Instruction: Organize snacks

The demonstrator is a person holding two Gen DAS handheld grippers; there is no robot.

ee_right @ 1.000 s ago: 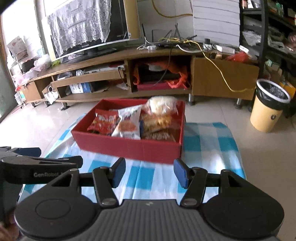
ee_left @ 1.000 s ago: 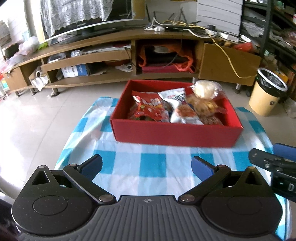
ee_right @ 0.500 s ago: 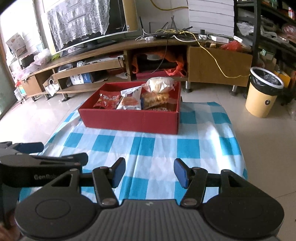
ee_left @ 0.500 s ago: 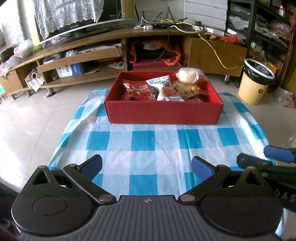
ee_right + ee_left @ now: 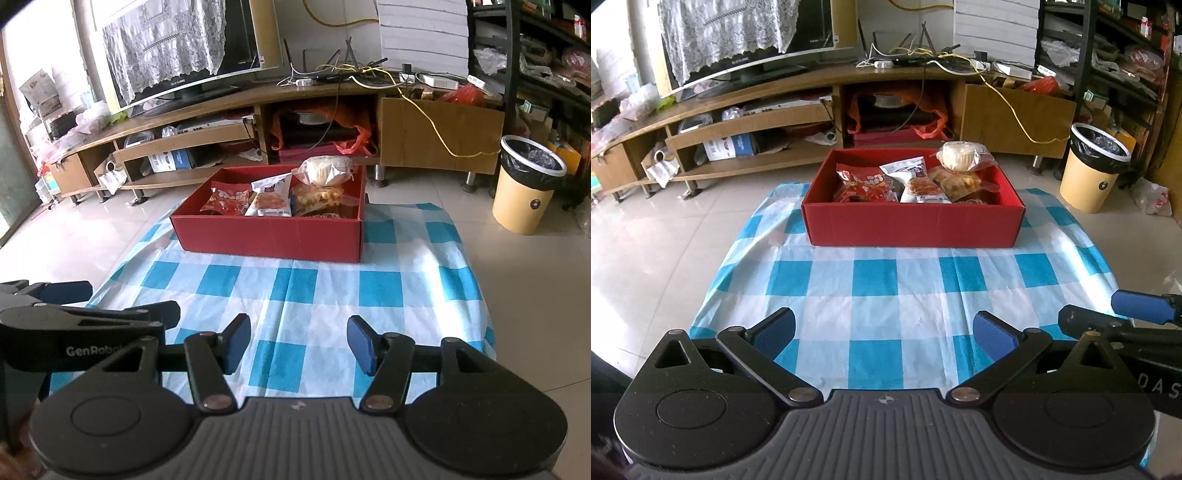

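Okay, the red box (image 5: 912, 225) sits at the far end of the blue-and-white checked cloth (image 5: 886, 295) spread on the floor, and the snacks are all packed inside it. I count one red packet (image 5: 866, 184) at the left, one white packet (image 5: 919, 182) with an orange picture leaning beside it, one clear bag holding a pale round bun (image 5: 962, 155) perched on top at the right, and one clear bag of golden pastries (image 5: 956, 181) under it. More wrappers lie beneath; I cannot tell how many. My left gripper (image 5: 884, 328) hangs over the near cloth, fingers spread wide, holding nothing. My right gripper (image 5: 293, 343) hangs just beside it, also spread and bare. One yellow bin (image 5: 1095, 173) stands right of the cloth.
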